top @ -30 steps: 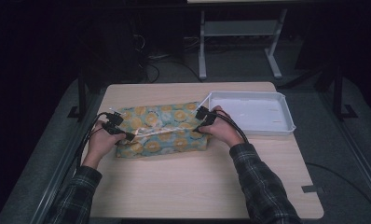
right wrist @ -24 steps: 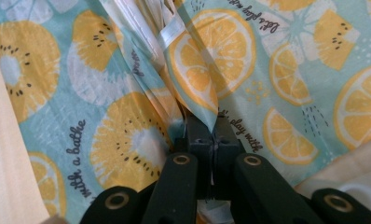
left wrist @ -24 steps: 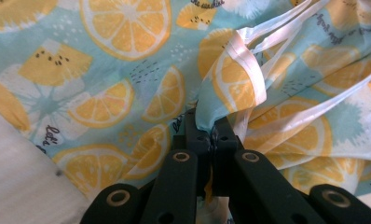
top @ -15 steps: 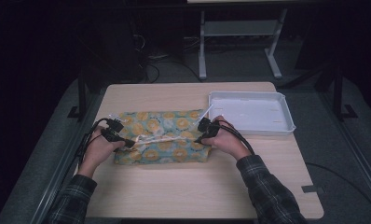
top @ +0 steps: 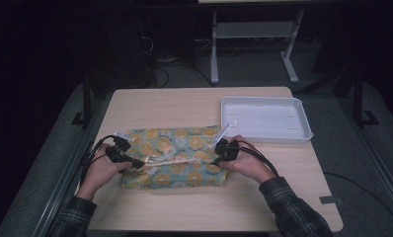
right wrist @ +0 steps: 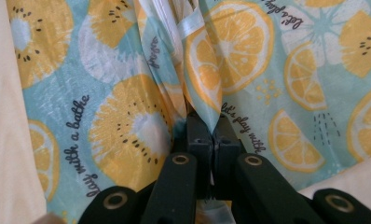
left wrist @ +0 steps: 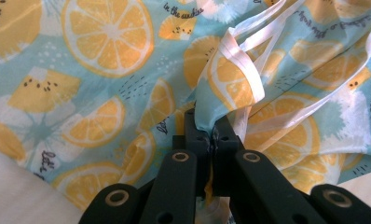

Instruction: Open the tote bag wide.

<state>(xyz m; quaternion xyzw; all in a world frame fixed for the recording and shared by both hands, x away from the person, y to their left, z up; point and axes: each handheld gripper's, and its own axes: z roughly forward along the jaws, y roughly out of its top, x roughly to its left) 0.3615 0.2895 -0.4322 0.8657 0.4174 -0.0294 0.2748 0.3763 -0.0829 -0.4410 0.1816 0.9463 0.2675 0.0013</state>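
Note:
A light blue cloth point(top: 172, 155) printed with orange slices lies folded on the wooden table point(top: 194, 103). My left gripper point(top: 139, 163) is at the cloth's left end, shut on a pinched fold of it; the left gripper view shows the cloth point(left wrist: 104, 84) bunched between the closed jaws of the left gripper point(left wrist: 213, 133). At the right end, my right gripper point(top: 215, 159) is shut on another fold. In the right gripper view the cloth point(right wrist: 286, 70) rises out of the closed jaws of the right gripper point(right wrist: 213, 133). A white hem runs between the two grippers.
A white rectangular tray point(top: 265, 118) stands at the back right of the table, just beyond the cloth's right corner. Bare wood lies in front of the cloth and behind it. Metal frame legs point(top: 214, 49) stand on the floor past the table.
Both hands have drawn toward the near edge of the table, and the cloth has come with them, away from the tray. Both grippers have stayed shut on the cloth.

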